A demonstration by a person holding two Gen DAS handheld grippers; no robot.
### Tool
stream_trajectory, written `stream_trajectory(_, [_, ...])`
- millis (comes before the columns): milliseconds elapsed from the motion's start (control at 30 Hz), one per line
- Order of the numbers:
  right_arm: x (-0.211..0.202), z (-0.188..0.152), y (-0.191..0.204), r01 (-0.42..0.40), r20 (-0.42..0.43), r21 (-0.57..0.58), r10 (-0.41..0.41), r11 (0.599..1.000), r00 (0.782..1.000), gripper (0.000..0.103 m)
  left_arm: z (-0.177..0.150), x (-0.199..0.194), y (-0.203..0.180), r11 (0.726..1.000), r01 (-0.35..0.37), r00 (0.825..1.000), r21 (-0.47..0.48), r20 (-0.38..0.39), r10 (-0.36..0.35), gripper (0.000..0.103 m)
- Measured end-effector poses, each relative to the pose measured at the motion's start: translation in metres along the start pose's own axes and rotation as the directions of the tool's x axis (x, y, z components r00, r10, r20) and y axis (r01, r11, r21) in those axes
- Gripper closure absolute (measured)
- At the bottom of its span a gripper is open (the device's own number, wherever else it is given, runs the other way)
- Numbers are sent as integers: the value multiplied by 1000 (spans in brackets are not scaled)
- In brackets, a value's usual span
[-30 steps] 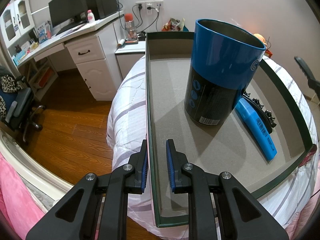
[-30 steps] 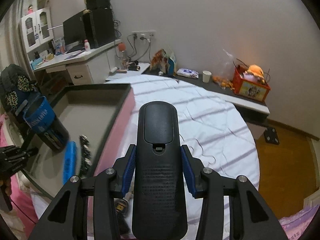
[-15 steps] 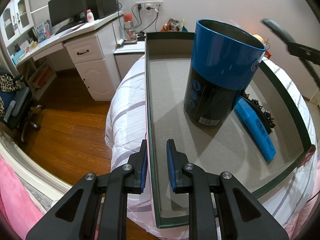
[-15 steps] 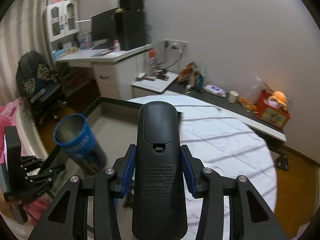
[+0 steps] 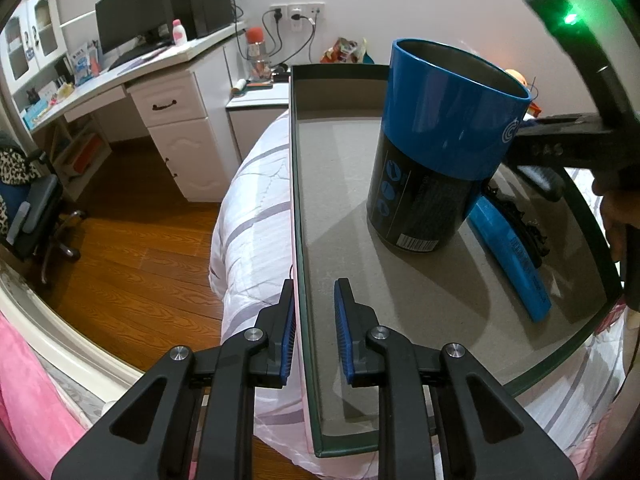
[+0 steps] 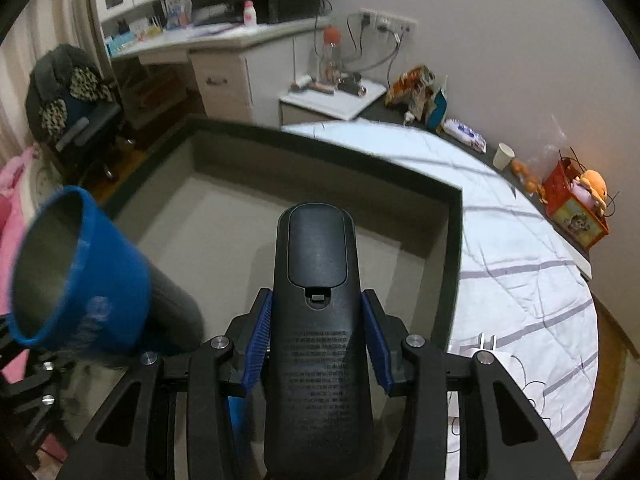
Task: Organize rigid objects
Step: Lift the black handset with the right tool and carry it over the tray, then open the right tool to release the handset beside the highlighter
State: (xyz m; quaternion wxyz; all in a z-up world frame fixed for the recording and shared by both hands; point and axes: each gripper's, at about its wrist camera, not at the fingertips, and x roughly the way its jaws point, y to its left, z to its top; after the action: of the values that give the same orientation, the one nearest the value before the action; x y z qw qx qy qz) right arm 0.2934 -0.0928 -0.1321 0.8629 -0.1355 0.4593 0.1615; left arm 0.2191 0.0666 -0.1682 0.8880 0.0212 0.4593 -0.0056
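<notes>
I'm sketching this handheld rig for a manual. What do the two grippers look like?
Both match: the left gripper and the right gripper have matte black angular link arms with triangular cut-outs, silver round pivot screws, and blue ribbed pads lining the fingers. No cables or sleeves show.

Left wrist view sits behind its jaws, angled steeply down, close over the near corner of the tray (image 5: 301, 208), whose side wall runs between the jaws. Ahead of the jaws: blue can (image 5: 444, 148), then desk (image 5: 168, 64) and wall. Right wrist view also looks down along its jaws, from over the tray's opposite side, nearer the far wall. Shared by both: tray (image 6: 452, 248), can (image 6: 96, 276), desk (image 6: 224, 40), bed (image 6: 520, 264). The left view catches the right gripper (image 5: 560, 152) at its right edge.
</notes>
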Motion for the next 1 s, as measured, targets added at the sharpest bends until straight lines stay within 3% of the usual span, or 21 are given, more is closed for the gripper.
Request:
stream_trajectory(267, [1,1,0,64,-24,-25,-65,998,998,58,2,2,-2,1000,3,1000,-1,0,-3,85])
stream_trajectory(567, [-16,0,-3,49,31,-8,-49,999,998,58,2,3,-3,1000,-1,1000,2,-2,1,86])
stream_trajectory(800, [-66,-22,-19,8,130,14,-10,1000,991,56,3,3,-3,1000,0,1000,1,-3,0,86])
stream_trajectory(900, [-91,-41,-31,36,177,33,-41,999,983,43,2,3,-3,1000,1,1000,1,-2,-1,86])
stream_trajectory(1000, [-116,-66,-47,72,208,68,-85,995,974,42,3,3,-4,1000,-3,1000,0,1,3,86])
